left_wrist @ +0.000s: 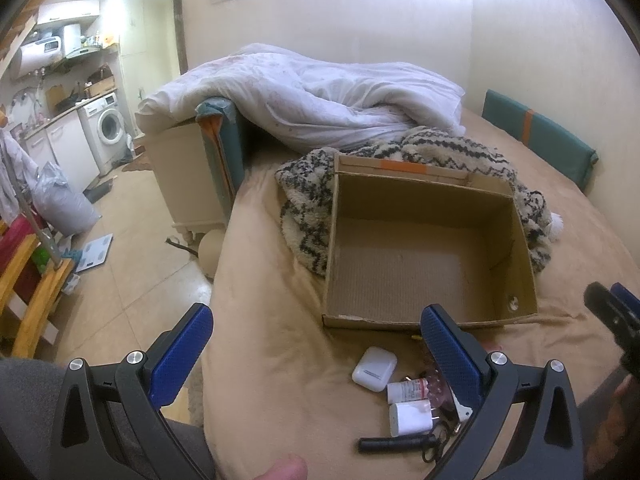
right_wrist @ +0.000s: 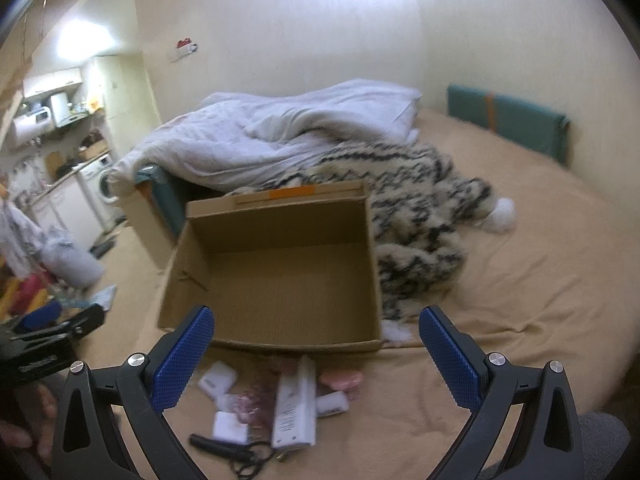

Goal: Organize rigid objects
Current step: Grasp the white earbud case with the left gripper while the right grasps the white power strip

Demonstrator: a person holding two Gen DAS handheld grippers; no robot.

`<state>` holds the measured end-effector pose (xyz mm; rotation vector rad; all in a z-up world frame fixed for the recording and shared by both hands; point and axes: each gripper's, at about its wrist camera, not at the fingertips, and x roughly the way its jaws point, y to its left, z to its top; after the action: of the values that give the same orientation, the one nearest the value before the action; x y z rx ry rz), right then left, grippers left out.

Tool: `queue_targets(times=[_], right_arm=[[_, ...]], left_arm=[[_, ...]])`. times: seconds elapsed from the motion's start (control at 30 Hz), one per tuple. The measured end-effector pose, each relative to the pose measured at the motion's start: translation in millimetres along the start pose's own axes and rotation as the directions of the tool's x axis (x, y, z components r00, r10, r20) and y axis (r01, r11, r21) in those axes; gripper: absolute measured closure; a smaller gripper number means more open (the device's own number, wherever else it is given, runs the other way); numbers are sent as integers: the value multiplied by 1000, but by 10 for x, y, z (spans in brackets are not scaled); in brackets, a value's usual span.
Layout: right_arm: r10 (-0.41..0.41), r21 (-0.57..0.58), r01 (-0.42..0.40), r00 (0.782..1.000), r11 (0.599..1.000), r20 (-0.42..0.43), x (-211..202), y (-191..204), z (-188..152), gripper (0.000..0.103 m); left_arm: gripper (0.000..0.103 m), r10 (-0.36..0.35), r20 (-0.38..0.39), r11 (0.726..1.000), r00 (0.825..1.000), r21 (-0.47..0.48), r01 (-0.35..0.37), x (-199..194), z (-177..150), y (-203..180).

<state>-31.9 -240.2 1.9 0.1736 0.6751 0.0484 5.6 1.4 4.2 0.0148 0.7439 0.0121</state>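
Note:
An empty cardboard box (left_wrist: 424, 256) (right_wrist: 280, 276) lies open on the tan bed. In front of it sits a small heap: a white earbud case (left_wrist: 375, 368) (right_wrist: 217, 378), a white charger plug (left_wrist: 411, 418) (right_wrist: 229, 426), a small white bottle (left_wrist: 406, 390), black scissors (left_wrist: 394, 443) (right_wrist: 232, 452), a tall white carton (right_wrist: 295, 404) and a pink item (right_wrist: 342, 380). My left gripper (left_wrist: 316, 360) is open, hovering over the heap's left side. My right gripper (right_wrist: 316, 360) is open above the heap. Neither holds anything.
A patterned fuzzy blanket (left_wrist: 304, 200) (right_wrist: 424, 224) and a white duvet (left_wrist: 312, 96) lie behind the box. A teal cushion (left_wrist: 536, 132) leans on the wall. The bed edge drops to the floor (left_wrist: 132, 264) on the left, with a wooden chair (left_wrist: 32, 300).

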Motion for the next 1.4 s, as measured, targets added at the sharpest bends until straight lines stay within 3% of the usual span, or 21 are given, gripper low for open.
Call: queue_targets(times=[0.2, 0.33, 0.43, 0.53, 0.6, 0.67, 0.87, 1.1, 1.13, 1.23, 1.3, 1.37, 1.4], right_arm=[[62, 73, -50, 985, 996, -162, 316, -200, 79, 0], [52, 79, -36, 975, 996, -214, 480, -263, 34, 0], [49, 99, -24, 966, 995, -255, 620, -352, -41, 0], [56, 135, -13, 946, 991, -318, 744, -399, -129, 0], [79, 154, -26, 932, 988, -354, 808, -404, -169, 0], [101, 175, -35, 917, 984, -386, 873, -426, -205, 0], [148, 266, -26, 881, 964, -450, 1008, -588, -322, 0], [241, 412, -23, 840, 911, -486, 1169, -785, -406, 0], [257, 429, -24, 830, 903, -495, 1198, -798, -427, 0], [318, 467, -43, 786, 883, -530, 1300, -789, -526, 18], [383, 505, -58, 729, 861, -568, 1404, -735, -635, 29], [412, 509, -62, 676, 858, -611, 1496, -632, -738, 35], [409, 497, -63, 662, 865, -628, 1524, -590, -766, 35]], left_arm=[[0, -13, -110, 1000, 994, -8, 12, 263, 116, 46], [0, 4, -224, 1000, 975, -23, -10, 546, 153, 118], [5, -13, -344, 1000, 939, -30, 3, 852, 109, 135], [16, -45, -471, 999, 881, -19, 41, 1185, -5, 27], [20, -53, -540, 997, 840, 17, 74, 1391, -89, -140], [20, -60, -583, 994, 810, 42, 104, 1553, -159, -295], [20, -47, -646, 986, 762, 90, 137, 1878, -345, -591], [22, -53, -674, 987, 736, 75, 140, 2115, -473, -675], [28, -51, -677, 987, 734, 79, 142, 2126, -490, -687], [39, -59, -703, 987, 709, 64, 146, 2192, -561, -705], [43, -63, -703, 988, 709, 57, 144, 2195, -580, -714], [58, -73, -702, 986, 708, 55, 155, 2160, -580, -733], [59, -71, -703, 986, 707, 57, 156, 2155, -595, -755]])
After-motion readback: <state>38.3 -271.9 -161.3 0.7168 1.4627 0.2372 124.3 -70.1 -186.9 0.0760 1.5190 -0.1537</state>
